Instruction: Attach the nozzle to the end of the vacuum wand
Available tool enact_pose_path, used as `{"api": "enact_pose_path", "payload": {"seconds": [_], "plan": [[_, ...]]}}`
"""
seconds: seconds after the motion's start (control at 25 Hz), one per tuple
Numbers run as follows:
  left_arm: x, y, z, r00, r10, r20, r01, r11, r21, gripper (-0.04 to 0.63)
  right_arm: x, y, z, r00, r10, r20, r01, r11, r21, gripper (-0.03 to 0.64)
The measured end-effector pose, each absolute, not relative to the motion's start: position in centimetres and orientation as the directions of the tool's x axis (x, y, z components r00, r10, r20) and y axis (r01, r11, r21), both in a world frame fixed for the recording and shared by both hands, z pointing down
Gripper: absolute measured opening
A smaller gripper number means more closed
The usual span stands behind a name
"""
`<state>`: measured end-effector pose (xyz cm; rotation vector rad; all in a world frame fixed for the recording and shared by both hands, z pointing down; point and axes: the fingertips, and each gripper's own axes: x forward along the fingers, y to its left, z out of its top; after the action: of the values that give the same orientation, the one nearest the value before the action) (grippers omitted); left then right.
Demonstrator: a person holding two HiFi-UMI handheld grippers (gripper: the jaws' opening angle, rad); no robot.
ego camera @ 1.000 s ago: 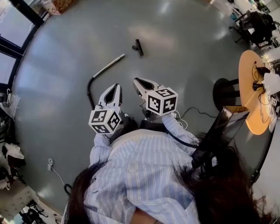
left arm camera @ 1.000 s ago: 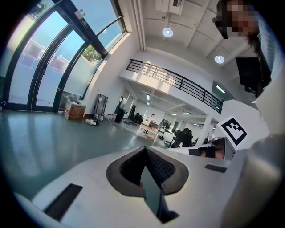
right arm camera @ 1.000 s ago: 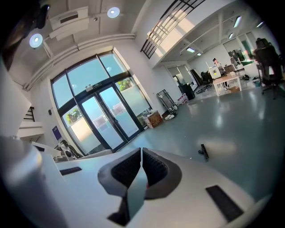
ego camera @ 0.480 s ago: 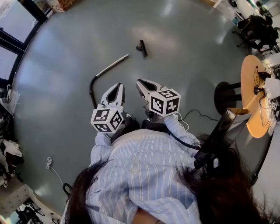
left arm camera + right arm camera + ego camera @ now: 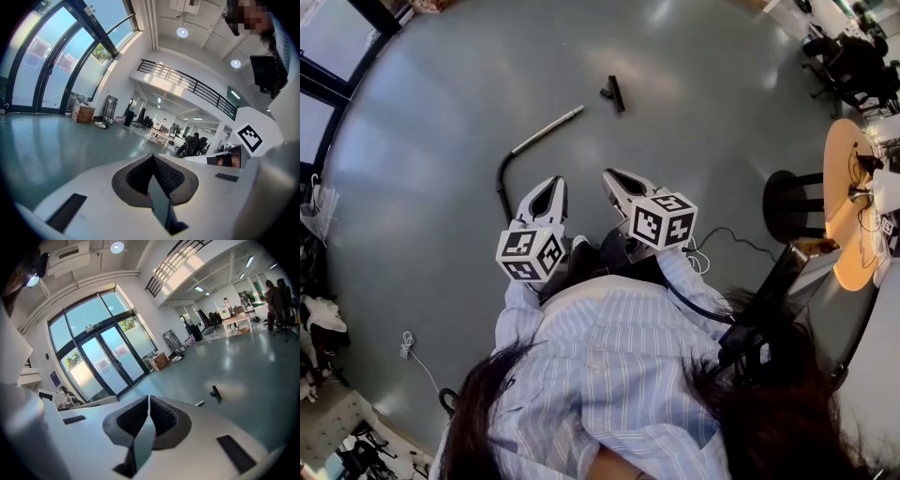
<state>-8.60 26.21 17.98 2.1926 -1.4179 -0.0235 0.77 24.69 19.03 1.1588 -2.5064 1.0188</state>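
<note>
Approach step, nothing picked up yet. On the left gripper (image 5: 550, 184) the jaws are fully together with nothing between them; its own view shows only bare floor (image 5: 47, 140) ahead of the tips, and neither part. On the right gripper (image 5: 611, 175) the jaws are closed too, a hairline gap between the pads, empty. Both are out in front of the person (image 5: 609, 375), tips pointing across the floor toward the parts. The nozzle (image 5: 615, 94), short and black, lies on the floor well ahead of the right jaws, a bit to their right in the right gripper view. The vacuum wand (image 5: 547, 129), a silver tube, lies ahead of the left jaws, with its free end aimed toward the nozzle but clearly apart from it. Its other end runs into a black hose (image 5: 499, 178) that curves back to just left of the left jaws. Wand and nozzle are not joined. Judgement: the task has barely started, reach phase. The next move likely calls for both sets of jaws to open before contact and come down to floor level, one pair across the wand near its free end, the other across the nozzle body. After that: lift, line the nozzle's socket up with the tube axis, push on. Which end of the nozzle is the socket can't be told from here.
</note>
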Motion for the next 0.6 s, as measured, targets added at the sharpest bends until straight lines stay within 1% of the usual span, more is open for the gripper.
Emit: {"api": "enact_pose_path", "payload": {"seconds": [0.32, 0.6], "plan": [[-9.4, 24.8, 20.5, 0.426, -0.859, 0.285, -0.837, -0.255, 0.484, 0.005, 3.7, 22.5, 20.9, -0.611, -0.618, 0.494, -0.784, 0.386, -0.486, 0.017], [-9.9, 20.4, 21.7, 0.369, -0.873, 0.317, -0.849, -0.179, 0.497, 0.005, 4.5, 17.5, 22.2, -0.628, -0.583, 0.516, -0.772, 0.385, -0.506, 0.017]]}}
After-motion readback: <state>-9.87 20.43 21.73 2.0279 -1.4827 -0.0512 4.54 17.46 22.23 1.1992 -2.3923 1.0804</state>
